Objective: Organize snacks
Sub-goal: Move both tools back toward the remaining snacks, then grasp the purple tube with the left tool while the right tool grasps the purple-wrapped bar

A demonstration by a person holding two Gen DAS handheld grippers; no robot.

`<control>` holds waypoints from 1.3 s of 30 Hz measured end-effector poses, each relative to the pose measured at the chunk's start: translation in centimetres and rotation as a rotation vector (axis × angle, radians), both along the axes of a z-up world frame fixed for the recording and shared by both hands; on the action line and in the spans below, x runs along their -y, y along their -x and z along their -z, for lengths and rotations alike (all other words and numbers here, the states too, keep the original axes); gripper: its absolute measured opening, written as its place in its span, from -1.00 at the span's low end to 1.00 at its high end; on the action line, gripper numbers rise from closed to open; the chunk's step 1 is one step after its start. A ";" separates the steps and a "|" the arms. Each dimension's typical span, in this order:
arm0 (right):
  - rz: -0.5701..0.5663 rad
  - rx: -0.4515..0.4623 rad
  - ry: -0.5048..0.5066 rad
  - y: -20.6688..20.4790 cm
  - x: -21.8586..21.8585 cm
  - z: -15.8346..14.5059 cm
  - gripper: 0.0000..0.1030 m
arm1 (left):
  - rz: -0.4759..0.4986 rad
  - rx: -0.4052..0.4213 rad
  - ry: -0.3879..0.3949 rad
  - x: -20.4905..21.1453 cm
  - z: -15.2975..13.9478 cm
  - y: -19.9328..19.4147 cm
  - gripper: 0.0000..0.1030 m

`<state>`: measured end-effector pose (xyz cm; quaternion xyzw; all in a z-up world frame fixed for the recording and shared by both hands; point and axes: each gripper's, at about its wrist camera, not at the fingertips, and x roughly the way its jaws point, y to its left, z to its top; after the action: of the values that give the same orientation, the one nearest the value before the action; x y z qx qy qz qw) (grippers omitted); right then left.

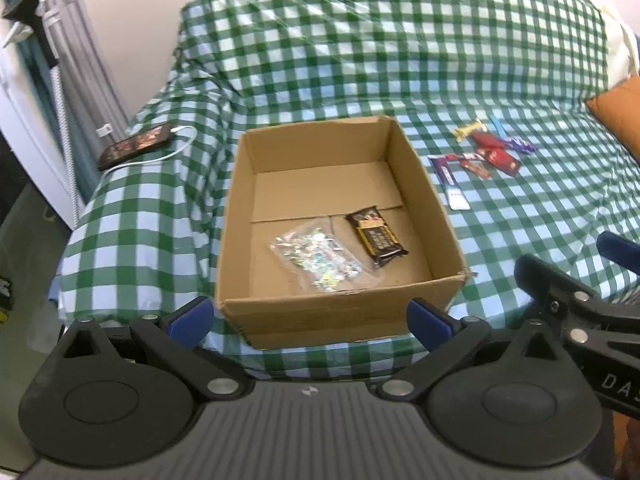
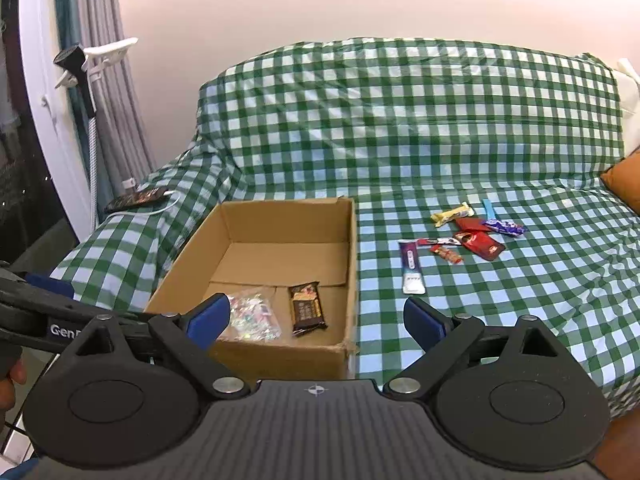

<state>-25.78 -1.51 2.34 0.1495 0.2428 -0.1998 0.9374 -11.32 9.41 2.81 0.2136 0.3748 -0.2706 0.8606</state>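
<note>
An open cardboard box (image 1: 436, 216) (image 2: 352, 264) stands on a sofa covered in green-checked cloth. Inside lie a clear bag of sweets (image 1: 320, 260) (image 2: 252, 316) and a brown chocolate bar (image 1: 376, 236) (image 2: 306, 308). Several loose snacks (image 1: 484, 152) (image 2: 464, 236) lie on the cloth to the box's right, among them a purple and white packet (image 1: 450, 182) (image 2: 412, 270). My left gripper (image 1: 310, 320) is open and empty, in front of the box's near wall. My right gripper (image 2: 316, 320) is open and empty, near the box's near right corner.
A phone (image 1: 138, 146) (image 2: 138, 199) on a white cable lies on the sofa's left armrest. An orange cushion (image 1: 620, 120) (image 2: 624, 180) sits at the right edge. A white stand with a clamp (image 1: 48, 12) (image 2: 92, 60) and curtains are at the left.
</note>
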 end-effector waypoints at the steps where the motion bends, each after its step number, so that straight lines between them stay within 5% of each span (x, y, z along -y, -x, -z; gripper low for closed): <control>1: 0.006 0.006 -0.003 0.1 0.5 0.0 0.88 | 0.011 -0.014 -0.006 0.8 0.1 -0.1 0.99; 10: 0.111 0.000 -0.039 1.1 8.1 1.9 0.90 | 0.058 -0.131 -0.042 9.7 1.4 -2.1 0.99; 19: 0.282 -0.069 -0.023 1.2 20.6 6.4 0.95 | 0.102 -0.230 -0.068 24.3 4.3 -6.3 0.99; 29: 0.364 -0.208 0.055 -5.8 39.2 16.1 0.99 | 0.107 -0.276 -0.254 42.0 15.0 -14.0 0.99; 39: 0.188 -0.285 0.146 -17.4 49.1 24.7 0.99 | 0.066 -0.330 -0.368 46.3 23.9 -21.0 0.99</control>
<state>-8.34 -50.63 -22.32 0.0732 0.3428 -0.3229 0.8791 9.66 -36.89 -21.04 0.3320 0.5459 -0.2571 0.7250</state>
